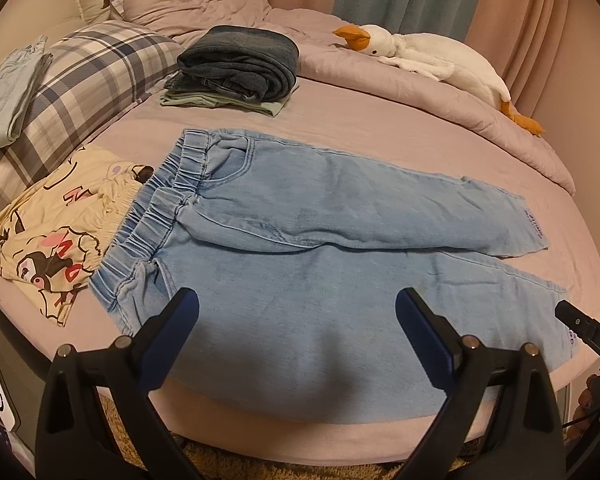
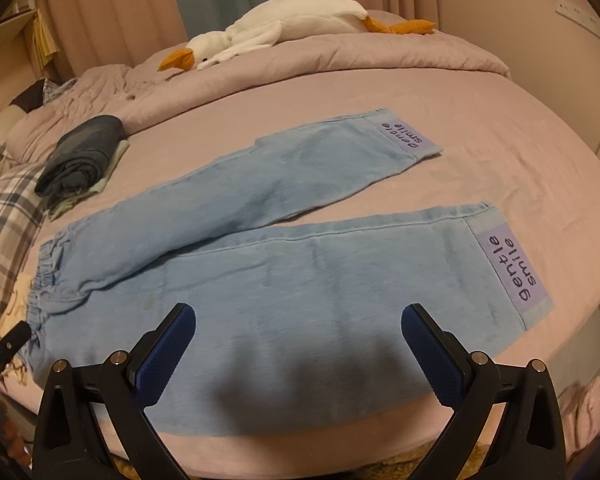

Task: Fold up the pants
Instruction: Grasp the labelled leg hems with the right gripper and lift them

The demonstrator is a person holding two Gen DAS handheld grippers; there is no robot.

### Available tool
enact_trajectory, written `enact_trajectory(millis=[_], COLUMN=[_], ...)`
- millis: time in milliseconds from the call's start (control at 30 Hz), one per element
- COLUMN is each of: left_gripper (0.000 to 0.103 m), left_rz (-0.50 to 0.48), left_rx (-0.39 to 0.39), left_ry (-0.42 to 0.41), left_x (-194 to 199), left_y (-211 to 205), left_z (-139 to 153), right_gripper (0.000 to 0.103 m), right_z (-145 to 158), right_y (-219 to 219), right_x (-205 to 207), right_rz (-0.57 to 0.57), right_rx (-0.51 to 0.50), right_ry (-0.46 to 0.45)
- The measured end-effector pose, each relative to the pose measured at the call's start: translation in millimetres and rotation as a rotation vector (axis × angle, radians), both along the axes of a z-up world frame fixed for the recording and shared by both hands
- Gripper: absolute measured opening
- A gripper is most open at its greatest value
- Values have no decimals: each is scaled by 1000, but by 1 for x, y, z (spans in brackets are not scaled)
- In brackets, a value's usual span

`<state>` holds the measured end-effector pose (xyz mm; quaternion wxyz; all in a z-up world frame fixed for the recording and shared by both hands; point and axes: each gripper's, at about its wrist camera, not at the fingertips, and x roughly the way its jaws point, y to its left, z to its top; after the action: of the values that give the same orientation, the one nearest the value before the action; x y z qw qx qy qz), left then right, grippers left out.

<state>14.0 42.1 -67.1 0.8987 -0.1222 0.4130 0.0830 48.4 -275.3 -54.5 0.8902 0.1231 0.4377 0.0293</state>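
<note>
Pants [image 1: 300, 248] in light blue denim lie spread flat on the pink bed [image 1: 380, 120] in the left wrist view, with the elastic waistband [image 1: 168, 208] toward the left and both legs running off to the right. The far leg crosses slightly over the near one where they meet. The left gripper [image 1: 297, 312] hangs above the near leg, its two blue-padded fingers [image 1: 170, 340] spread wide with nothing between them, and its shadow falls on the denim. Just left of the waistband, touching it, sits a cream cartoon-print garment [image 1: 52, 240]. Behind that lies a plaid pillow [image 1: 84, 80] with a pale folded cloth [image 1: 8, 92] on it. Farther back a stack of folded clothes [image 1: 236, 68] rests on the sheet, dark jeans on top of a green piece. A white goose toy [image 1: 428, 60] lies on the rumpled blanket [image 1: 380, 80] at the back right. The tip of the right gripper [image 1: 588, 332] shows at the right edge, near the hem. In the right wrist view the pants [image 2: 280, 280] stretch from the waistband [image 2: 48, 272] at the left to two hems at the right, each carrying a purple label [image 2: 512, 268] that reads "gentle smile". The legs lie apart at the hems. The right gripper [image 2: 299, 316] hovers over the near leg, fingers [image 2: 432, 356] wide apart and holding nothing. The goose toy [image 2: 276, 28], the folded stack [image 2: 80, 156] and the plaid pillow [image 2: 8, 220] sit beyond.
</note>
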Motion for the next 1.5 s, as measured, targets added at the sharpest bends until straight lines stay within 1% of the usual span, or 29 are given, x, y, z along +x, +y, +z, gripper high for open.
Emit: enact_trajectory(millis=[367, 633, 800, 900, 967, 1033, 1067, 1100, 1167, 1200, 1233, 1267, 1300, 1333, 1367, 1400, 1433, 1467, 1500], left_gripper=[97, 97, 97, 97, 97, 97, 97, 96, 92, 89, 84, 81, 73, 70, 70, 64, 51, 42, 24], left_rz=[30, 35, 138, 218, 263, 291, 307, 316, 316, 310, 299, 282, 269, 265, 273, 284, 289, 287, 265], left_rx=[-24, -18, -1, 4, 8, 4, -2, -15, -48, -70, -102, -149, -192, -230, -247, -229, -206, -199, -244], left_ry=[1, -2, 11, 32, 51, 70, 83, 94, 112, 117, 124, 132, 138, 147, 148, 138, 138, 134, 119], left_x=[0, 0, -2, -5, -9, -11, -12, -13, -12, -12, -11, -8, -6, -5, -4, -4, -4, -3, -3], left_y=[12, 15, 48, 73, 89, 100, 106, 112, 118, 121, 122, 125, 125, 125, 125, 124, 121, 118, 117], left_z=[-2, -2, -8, -17, -24, -32, -38, -43, -53, -56, -61, -68, -74, -79, -83, -83, -81, -79, -77], right_gripper=[103, 103, 103, 103, 103, 102, 97, 95, 93, 92, 89, 84, 82, 80, 80, 79, 70, 57, 48], right_z=[-3, -3, -6, -12, -20, -33, -39, -44, -58, -64, -71, -76, -81, -85, -86, -86, -85, -83, -83], right_y=[-10, -12, -23, -45, -68, -95, -108, -120, -146, -155, -166, -172, -178, -180, -181, -181, -178, -177, -176], right_x=[2, 2, 1, -1, -2, -1, -2, -3, -6, -7, -8, -8, -8, -7, -6, -5, -3, -1, 2], right_rz=[-25, -26, -46, -96, -160, -232, -270, -302, -363, -383, -401, -410, -413, -410, -408, -403, -394, -393, -397], right_rx=[4, 4, 9, 16, 14, -7, -15, -15, 21, 44, 74, 98, 133, 155, 163, 158, 141, 122, 102], right_ry=[15, 15, 20, 33, 56, 107, 123, 138, 176, 187, 206, 213, 214, 211, 200, 188, 176, 169, 166])
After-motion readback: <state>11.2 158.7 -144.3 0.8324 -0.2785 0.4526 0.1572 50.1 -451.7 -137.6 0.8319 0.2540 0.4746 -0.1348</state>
